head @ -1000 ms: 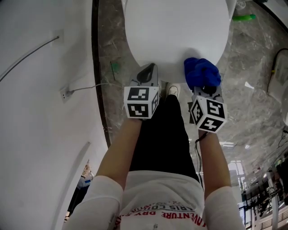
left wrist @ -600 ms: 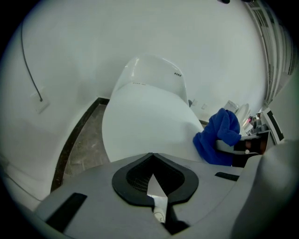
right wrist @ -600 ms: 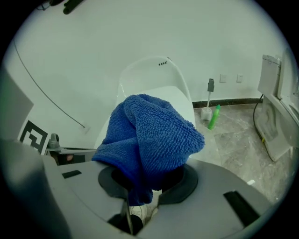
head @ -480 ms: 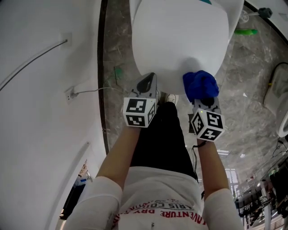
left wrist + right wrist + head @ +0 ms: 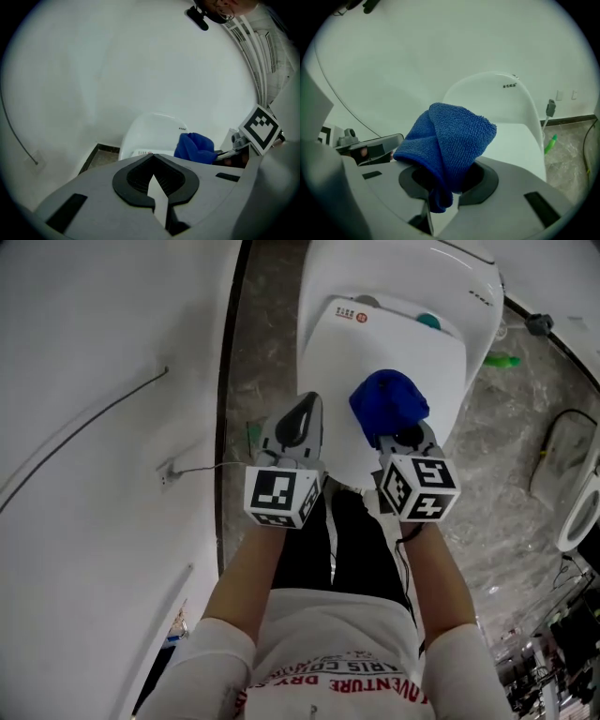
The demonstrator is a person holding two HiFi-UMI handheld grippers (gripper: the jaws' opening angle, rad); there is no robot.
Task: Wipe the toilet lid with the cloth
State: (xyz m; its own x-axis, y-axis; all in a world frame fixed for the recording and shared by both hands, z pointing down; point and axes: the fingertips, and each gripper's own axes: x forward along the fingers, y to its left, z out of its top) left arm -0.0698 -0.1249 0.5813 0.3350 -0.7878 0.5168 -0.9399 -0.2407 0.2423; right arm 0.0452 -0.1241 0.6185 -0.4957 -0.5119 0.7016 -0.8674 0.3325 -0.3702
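The white toilet lid [image 5: 375, 352] is down, in the upper middle of the head view. My right gripper [image 5: 400, 432] is shut on a bunched blue cloth [image 5: 387, 404], which is over the middle of the lid. In the right gripper view the cloth [image 5: 447, 140] bulges out of the jaws, with the lid [image 5: 513, 140] behind it. My left gripper [image 5: 307, 401] is shut and empty, at the lid's left edge. The left gripper view shows its jaws [image 5: 152, 155] closed to a point, with the cloth [image 5: 194, 146] to the right.
A white wall [image 5: 103, 427] runs close along the left, with a socket and cable [image 5: 169, 470]. A green object [image 5: 502, 360] lies on the marble floor to the right of the toilet. White fittings [image 5: 558, 460] stand at the far right. My legs are just in front of the bowl.
Both grippers have moved forward over the toilet. The blue cloth has gone from the lid's front edge to its middle, and the left gripper now sits by the lid's left edge.
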